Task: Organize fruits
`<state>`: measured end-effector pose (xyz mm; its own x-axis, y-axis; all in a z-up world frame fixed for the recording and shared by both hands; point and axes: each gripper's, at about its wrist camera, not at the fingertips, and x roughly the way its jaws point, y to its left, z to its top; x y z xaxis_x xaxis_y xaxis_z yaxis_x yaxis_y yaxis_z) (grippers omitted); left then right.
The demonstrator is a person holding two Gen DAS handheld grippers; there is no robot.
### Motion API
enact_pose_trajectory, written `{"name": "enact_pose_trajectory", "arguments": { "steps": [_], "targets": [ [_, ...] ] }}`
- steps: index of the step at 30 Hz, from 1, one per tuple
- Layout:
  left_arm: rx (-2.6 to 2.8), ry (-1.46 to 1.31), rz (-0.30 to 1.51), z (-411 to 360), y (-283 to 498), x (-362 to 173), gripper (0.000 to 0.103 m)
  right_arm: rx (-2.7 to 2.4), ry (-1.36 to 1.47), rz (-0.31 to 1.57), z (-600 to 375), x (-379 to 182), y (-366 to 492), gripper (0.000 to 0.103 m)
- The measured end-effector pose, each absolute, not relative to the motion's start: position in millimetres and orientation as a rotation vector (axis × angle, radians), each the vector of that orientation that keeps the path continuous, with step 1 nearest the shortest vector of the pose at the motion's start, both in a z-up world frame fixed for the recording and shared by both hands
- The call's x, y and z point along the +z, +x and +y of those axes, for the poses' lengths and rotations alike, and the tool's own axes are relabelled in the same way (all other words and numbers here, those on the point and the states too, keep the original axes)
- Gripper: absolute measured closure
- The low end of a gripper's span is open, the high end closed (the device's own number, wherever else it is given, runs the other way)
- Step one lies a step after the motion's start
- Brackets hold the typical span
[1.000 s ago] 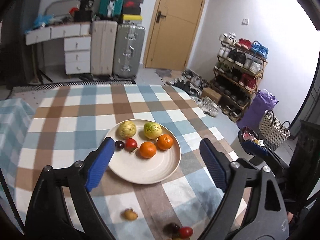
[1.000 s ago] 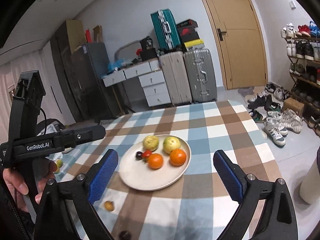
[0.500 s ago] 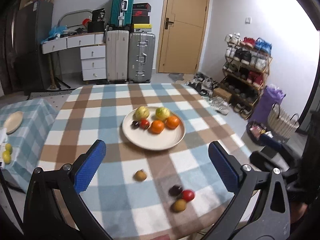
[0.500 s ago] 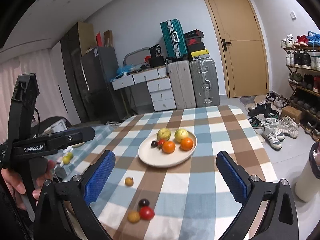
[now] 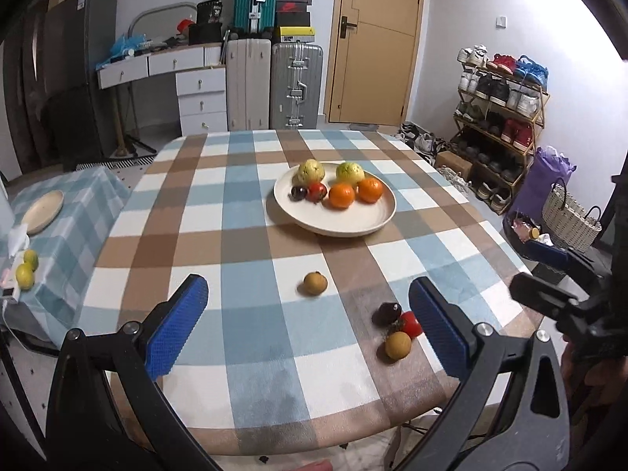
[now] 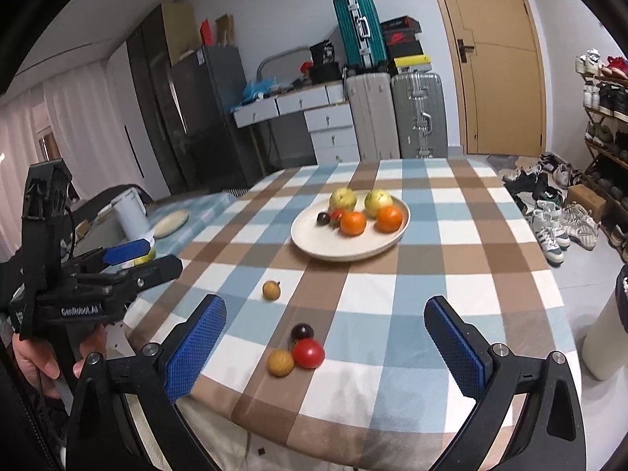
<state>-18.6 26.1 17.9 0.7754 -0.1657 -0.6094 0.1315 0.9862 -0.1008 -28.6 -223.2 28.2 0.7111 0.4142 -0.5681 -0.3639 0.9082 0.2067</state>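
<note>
- Left gripper (image 5: 308, 327): fingers wide apart, gripping nothing, held above the near part of the table (image 5: 243, 235).
- Right gripper (image 6: 325, 343): fingers also spread wide with nothing between them, over the near table edge; in the left view it shows at 3 o'clock.
- Plate (image 5: 353, 223) sits on the checked cloth toward 12 o'clock from the left gripper, past the table's middle.
- On the plate, far side: two yellow-green fruits (image 5: 311, 170) side by side. In front of them, in a row: a dark plum (image 5: 298, 193), a tomato (image 5: 316, 191) touching it, then two oranges (image 5: 341, 195) just beside each other.
- Off the plate, a brown fruit (image 5: 315, 283) lies alone on the cloth, between the plate and the left gripper.
- At 4 o'clock from it, a cluster of three touching one another: dark fruit (image 5: 386, 313), red tomato (image 5: 410, 322), tan fruit (image 5: 398, 346). In the left view they lie just beside the right-side finger pad.
- In the right view the same cluster (image 6: 302, 347) lies between the fingers, near the table edge.
- At 9 o'clock, a side table holds a second plate (image 5: 42, 212) and two lemons (image 5: 26, 269).
</note>
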Motion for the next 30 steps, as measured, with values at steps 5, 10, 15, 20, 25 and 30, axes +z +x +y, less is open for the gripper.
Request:
{"name": "enact_pose_trajectory", "arguments": {
  "steps": [5,10,15,20,25,30],
  "targets": [
    [-0.175,-0.062,0.698,27.2,-10.5,6.2,0.001,0.431,-0.015,0.692,-210.9,15.8,-16.3,0.000],
    [-0.135,-0.016,0.711,20.1,-5.8,2.3,0.001,0.494,-0.040,0.836,-199.8,-11.0,7.2,0.000],
    [-0.157,-0.052,0.719,19.7,-4.1,0.1,0.001,0.536,-0.108,0.852,-184.4,-22.0,22.1,0.000],
    [-0.157,-0.094,0.752,23.7,3.5,-3.9,0.001,0.576,-0.083,0.874,-182.3,-28.4,41.0,0.000],
    [-0.166,-0.117,0.802,23.2,12.4,-11.2,0.001,0.572,-0.006,0.939,-190.6,-40.4,48.8,0.001],
    [-0.136,-0.076,0.779,18.9,11.9,-10.2,0.001,0.595,-0.037,0.937,-186.1,-42.7,42.3,0.005]
  ]
}}
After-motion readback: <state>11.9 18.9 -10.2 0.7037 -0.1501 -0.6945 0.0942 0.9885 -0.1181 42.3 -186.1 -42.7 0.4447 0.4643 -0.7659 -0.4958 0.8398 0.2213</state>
